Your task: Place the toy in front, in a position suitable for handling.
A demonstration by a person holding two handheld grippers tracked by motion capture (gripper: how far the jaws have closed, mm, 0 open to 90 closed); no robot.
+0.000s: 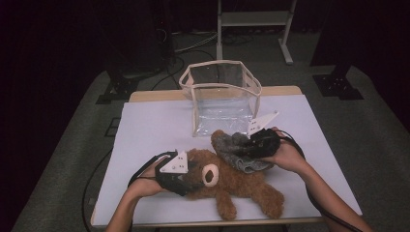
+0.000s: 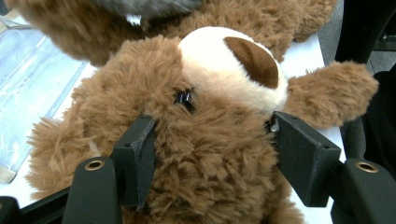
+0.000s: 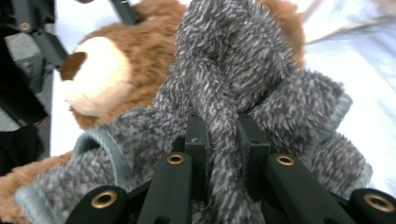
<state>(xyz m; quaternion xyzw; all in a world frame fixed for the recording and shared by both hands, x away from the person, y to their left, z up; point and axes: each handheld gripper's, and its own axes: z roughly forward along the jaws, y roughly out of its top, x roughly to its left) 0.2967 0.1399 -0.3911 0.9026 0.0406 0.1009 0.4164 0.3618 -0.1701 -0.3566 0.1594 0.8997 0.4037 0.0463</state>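
A brown teddy bear (image 1: 241, 186) lies on its back on the white table cover (image 1: 145, 125), head pointing left. My left gripper (image 1: 195, 177) has its jaws on both sides of the bear's head (image 2: 210, 70), and the pads sink into the fur. A grey fuzzy cloth (image 1: 232, 147) is draped over the bear's upper body. My right gripper (image 1: 247, 145) is shut on a fold of that grey cloth (image 3: 233, 60), pinched between the two fingers (image 3: 198, 140). The bear's pale muzzle (image 3: 93, 74) lies beyond the cloth.
A clear plastic bag with beige trim (image 1: 220, 92) stands open at the back middle of the table, just behind the cloth. Its clear side (image 2: 28, 84) lies close to the bear. A white metal frame (image 1: 254, 19) stands on the floor beyond the table.
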